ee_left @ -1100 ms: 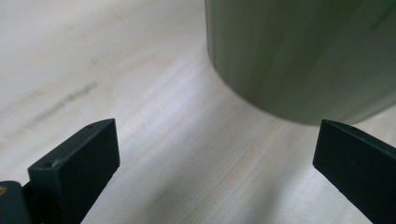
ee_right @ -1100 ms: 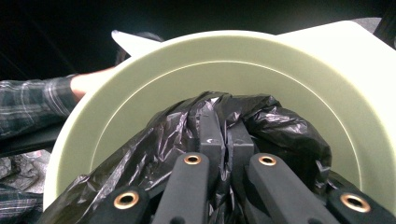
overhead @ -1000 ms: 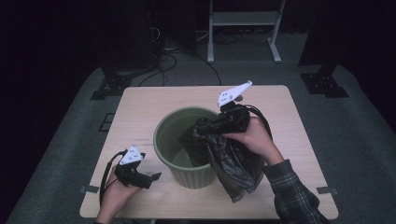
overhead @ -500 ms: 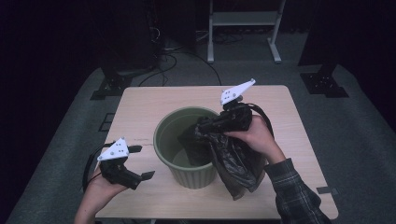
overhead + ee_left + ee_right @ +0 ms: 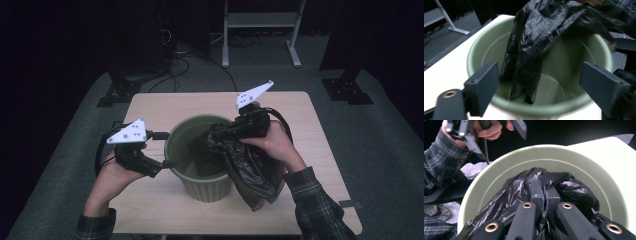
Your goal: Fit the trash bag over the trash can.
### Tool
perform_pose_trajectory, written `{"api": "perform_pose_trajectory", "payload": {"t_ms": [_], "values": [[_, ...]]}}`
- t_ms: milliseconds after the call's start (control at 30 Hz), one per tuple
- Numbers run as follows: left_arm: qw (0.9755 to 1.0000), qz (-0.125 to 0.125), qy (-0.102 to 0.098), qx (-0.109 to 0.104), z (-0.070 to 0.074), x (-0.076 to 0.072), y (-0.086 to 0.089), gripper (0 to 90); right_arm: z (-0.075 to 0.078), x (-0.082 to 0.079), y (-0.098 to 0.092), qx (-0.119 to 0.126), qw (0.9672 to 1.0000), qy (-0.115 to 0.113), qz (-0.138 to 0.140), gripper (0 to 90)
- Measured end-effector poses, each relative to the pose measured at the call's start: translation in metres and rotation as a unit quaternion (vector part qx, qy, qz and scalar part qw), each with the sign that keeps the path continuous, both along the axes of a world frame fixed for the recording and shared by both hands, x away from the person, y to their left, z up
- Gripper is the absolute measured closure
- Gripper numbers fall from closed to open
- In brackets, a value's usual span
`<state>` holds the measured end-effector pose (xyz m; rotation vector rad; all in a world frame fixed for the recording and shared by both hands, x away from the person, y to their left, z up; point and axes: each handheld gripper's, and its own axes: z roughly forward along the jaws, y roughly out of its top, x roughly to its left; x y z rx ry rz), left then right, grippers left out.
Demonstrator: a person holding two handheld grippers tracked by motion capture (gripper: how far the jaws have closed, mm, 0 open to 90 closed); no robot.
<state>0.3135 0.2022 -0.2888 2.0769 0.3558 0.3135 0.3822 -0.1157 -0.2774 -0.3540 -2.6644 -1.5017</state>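
Observation:
A round green bin (image 5: 200,187) stands in the middle of the wooden table (image 5: 165,107). A crumpled black plastic bag (image 5: 250,165) hangs over its right rim, partly inside and partly down the outside. My right gripper (image 5: 235,131) is shut on the bag's top edge above the bin; in the right gripper view its jaws (image 5: 544,195) pinch the black film (image 5: 574,187) over the bin's mouth (image 5: 499,170). My left gripper (image 5: 165,149) hovers at the bin's left rim, open. Its jaws (image 5: 544,92) have just been closing a little and press on nothing, facing the bin (image 5: 481,50) and the bag (image 5: 536,37).
Bare tabletop lies behind and to both sides of the bin. Beyond the table's far edge a white metal stand (image 5: 260,30) and dark equipment with cables (image 5: 175,50) rest on the grey floor. Black floor brackets (image 5: 350,87) sit off the back corners.
My left hand has lifted off the table's front left and moved up and right to the bin's left rim. The right gripper and the bag have stayed put.

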Motion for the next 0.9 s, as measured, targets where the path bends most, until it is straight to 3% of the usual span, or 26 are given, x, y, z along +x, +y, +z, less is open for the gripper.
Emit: {"api": "perform_pose_trajectory", "payload": {"t_ms": [367, 433, 533, 667, 767, 900], "values": [[0.9984, -0.029, -0.013, 0.046, 0.000, 0.027, -0.043, 21.6, 0.004, 0.000, 0.011, 0.009, 0.9996, 0.008, 0.024, 88.6], [0.9980, -0.035, -0.008, 0.051, -0.002, 0.032, -0.047, 24.3, 0.004, -0.001, 0.012, 0.012, 0.9995, 0.009, 0.027, 88.5], [0.9969, -0.056, 0.005, 0.056, -0.004, 0.037, -0.051, 48.4, 0.003, -0.001, 0.015, 0.012, 0.9994, 0.009, 0.031, 86.2], [0.9962, -0.055, 0.021, 0.064, -0.005, 0.036, -0.052, 83.5, 0.002, 0.001, 0.013, 0.013, 0.9997, 0.011, 0.020, 72.0], [0.9971, -0.030, 0.028, 0.063, -0.005, 0.036, -0.048, 88.9, 0.002, 0.002, 0.006, 0.019, 0.9998, 0.008, 0.006, 63.9], [0.9977, -0.002, 0.036, 0.058, -0.004, 0.039, -0.040, 89.1, 0.002, 0.002, -0.011, 0.028, 0.9995, 0.008, -0.010, 61.8]]}}
